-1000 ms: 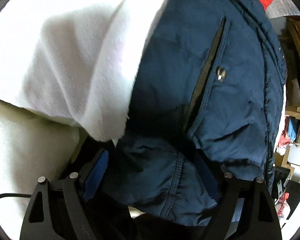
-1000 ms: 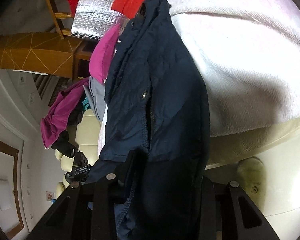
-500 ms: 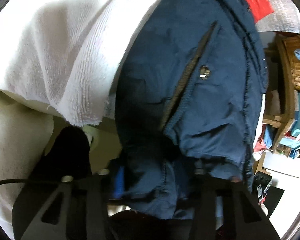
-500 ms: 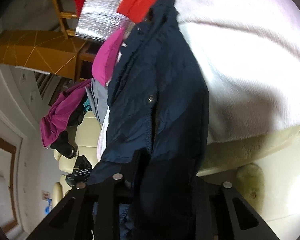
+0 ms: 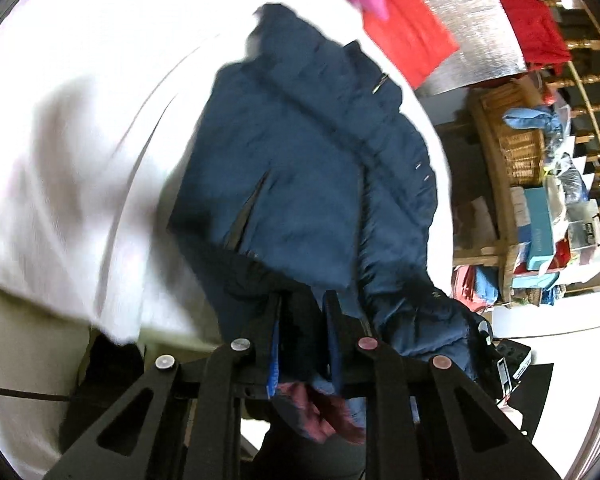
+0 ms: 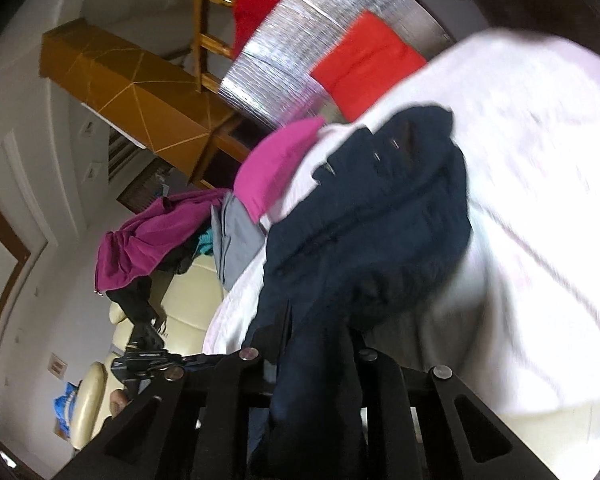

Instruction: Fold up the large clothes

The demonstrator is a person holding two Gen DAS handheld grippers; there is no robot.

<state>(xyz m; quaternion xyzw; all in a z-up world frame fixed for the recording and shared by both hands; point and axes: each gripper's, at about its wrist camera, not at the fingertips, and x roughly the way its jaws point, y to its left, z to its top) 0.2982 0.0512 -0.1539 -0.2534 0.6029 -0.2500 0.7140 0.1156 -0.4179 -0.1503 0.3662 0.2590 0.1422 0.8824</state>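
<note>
Both tongs, left point(image 5: 300, 320) and right point(image 6: 320, 344), are clamped on the navy jacket point(image 5: 300, 168), bunched near the white blanket's point(image 5: 80, 140) edge. Looks barely half folded, needs flattening and tidying.

White fleece blanket point(image 5: 72, 152) covers the cream sofa point(image 6: 552, 436) ahead of my claws, filling the view left of my left claw point(image 5: 302, 320) and right of my right claw point(image 6: 320, 332). Navy jacket point(image 5: 300, 168) lies directly on the blanket, running from both claws forward; its near hem sits between my claw fingers on both sides. Pink garment point(image 6: 276, 164) lies on the blanket beyond the jacket, left-forward of my right claw. Red cloth point(image 5: 410, 46) sits past the blanket's far edge, against silver foil sheet point(image 6: 296, 60). Blanket edge hangs over the sofa front near my left claw.
</note>
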